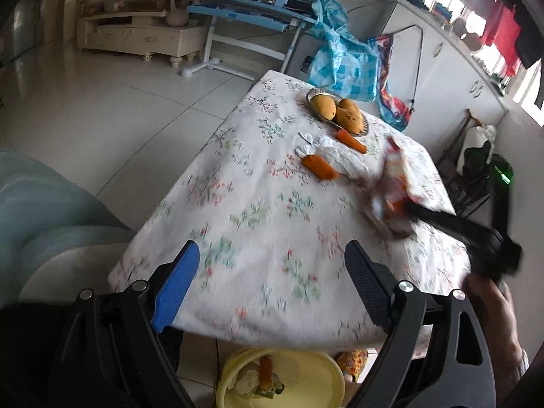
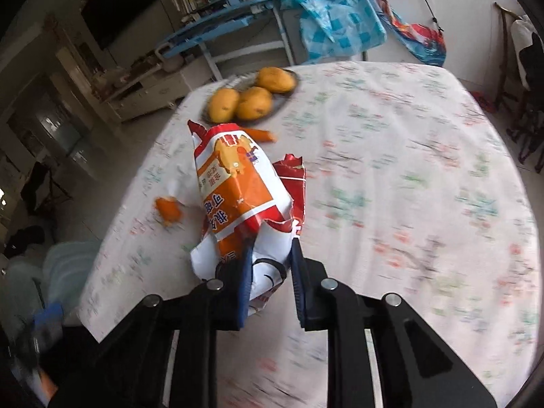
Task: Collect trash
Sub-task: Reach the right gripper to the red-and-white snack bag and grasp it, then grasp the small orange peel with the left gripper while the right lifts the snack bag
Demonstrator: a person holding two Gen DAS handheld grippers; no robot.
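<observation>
Some scraps already in yellow plastic bin (image 1: 326,377), crumpled orange-white snack wrapper (image 2: 238,197) clamped in right gripper (image 2: 272,258) above floral-cloth table (image 2: 408,170), left gripper (image 1: 272,272) spread empty, white tissue (image 1: 340,156) left.

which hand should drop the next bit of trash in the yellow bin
Right. The right gripper is already clamped on the crumpled orange-and-white snack bag, so it only has to carry it to the yellow plastic bin below the table edge. The left gripper is open and empty.

Bare tablecloth (image 2: 408,170) right of mango plate (image 2: 289,93)
</observation>
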